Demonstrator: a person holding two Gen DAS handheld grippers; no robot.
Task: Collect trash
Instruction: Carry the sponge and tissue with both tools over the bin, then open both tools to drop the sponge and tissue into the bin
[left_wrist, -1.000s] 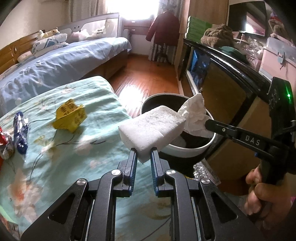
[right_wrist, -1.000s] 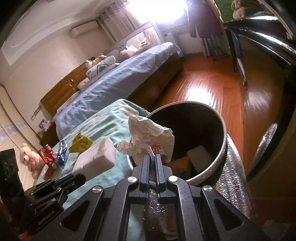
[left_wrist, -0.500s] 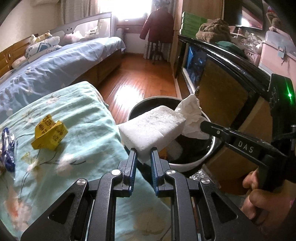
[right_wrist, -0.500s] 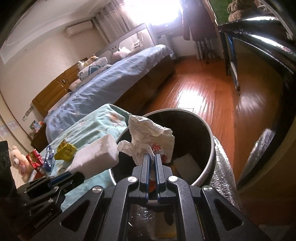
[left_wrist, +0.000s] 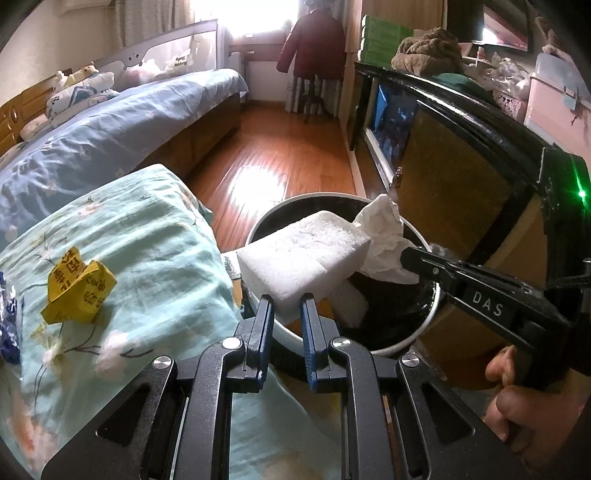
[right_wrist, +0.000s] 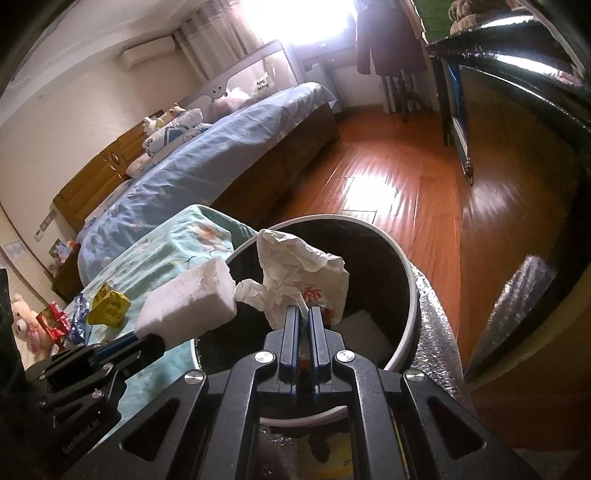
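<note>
My left gripper (left_wrist: 287, 301) is shut on a white foam block (left_wrist: 303, 258) and holds it over the near rim of the round black trash bin (left_wrist: 424, 321). The block also shows in the right wrist view (right_wrist: 188, 302). My right gripper (right_wrist: 304, 314) is shut on a crumpled white paper wrapper (right_wrist: 295, 273) with a red print, held above the bin (right_wrist: 410, 295). The wrapper also shows in the left wrist view (left_wrist: 384, 240), next to the block. A white foam piece (right_wrist: 365, 328) lies inside the bin.
A crumpled yellow wrapper (left_wrist: 77, 288) lies on the teal floral cloth (left_wrist: 147, 240), with a blue wrapper (right_wrist: 79, 317) and a red packet (right_wrist: 51, 319) further left. A dark cabinet (left_wrist: 461, 166) stands right of the bin. A blue bed (right_wrist: 221, 155) and wooden floor (right_wrist: 388, 177) lie beyond.
Both grippers have moved forward with their loads, from beside the bin to over its opening. The yellow wrapper has slid further left in the left wrist view.
</note>
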